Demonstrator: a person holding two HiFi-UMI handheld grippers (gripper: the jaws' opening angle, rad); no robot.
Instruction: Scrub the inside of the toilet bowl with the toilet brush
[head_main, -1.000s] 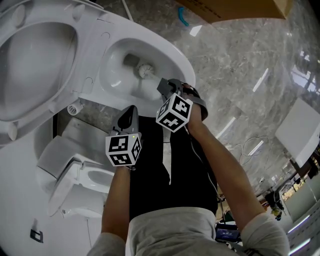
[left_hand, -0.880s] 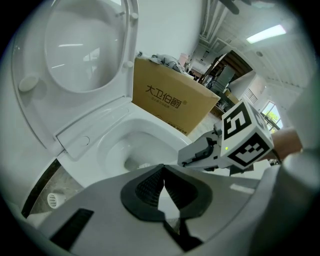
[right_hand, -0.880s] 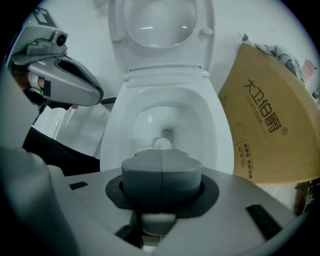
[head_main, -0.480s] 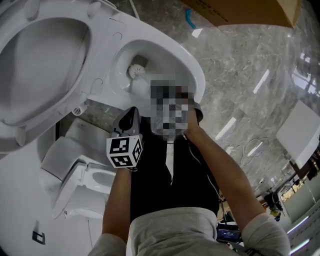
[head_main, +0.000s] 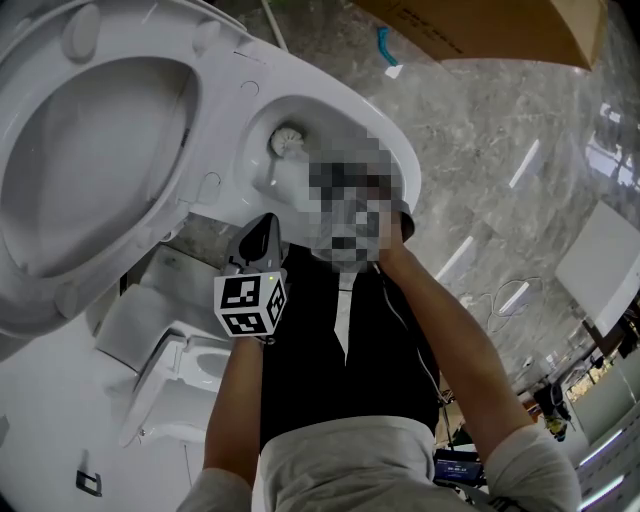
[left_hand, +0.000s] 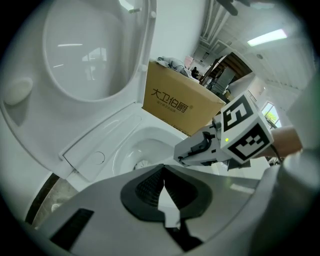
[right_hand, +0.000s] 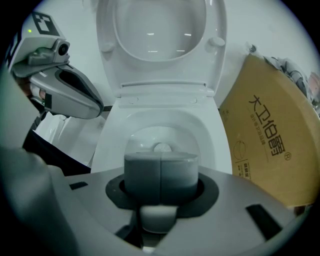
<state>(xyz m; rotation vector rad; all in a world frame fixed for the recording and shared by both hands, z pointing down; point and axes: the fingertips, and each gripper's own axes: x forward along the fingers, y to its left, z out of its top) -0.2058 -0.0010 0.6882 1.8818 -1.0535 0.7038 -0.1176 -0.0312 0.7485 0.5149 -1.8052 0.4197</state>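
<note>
**Scrubbing stage.** Your right tongs (right_hand: 160, 176) are clamped on the pale handle of the white, round-headed toilet brush (head_main: 287, 140). Its bristle head lies inside the white ceramic toilet bowl (head_main: 375, 118), against the bowl wall on the side toward the raised white seat and lid (head_main: 100, 150). Your left tongs (head_main: 266, 226) are closed together on nothing and sit just outside the bowl's near rim. Three faults look likely from here. Hard pressure on the glazed bowl wall may twist the smooth handle in the clamp. A brisk stroke may flick droplets over the bowl rim. A wide sweep inside the bowl may knock the brush against the idle left tongs.
</note>
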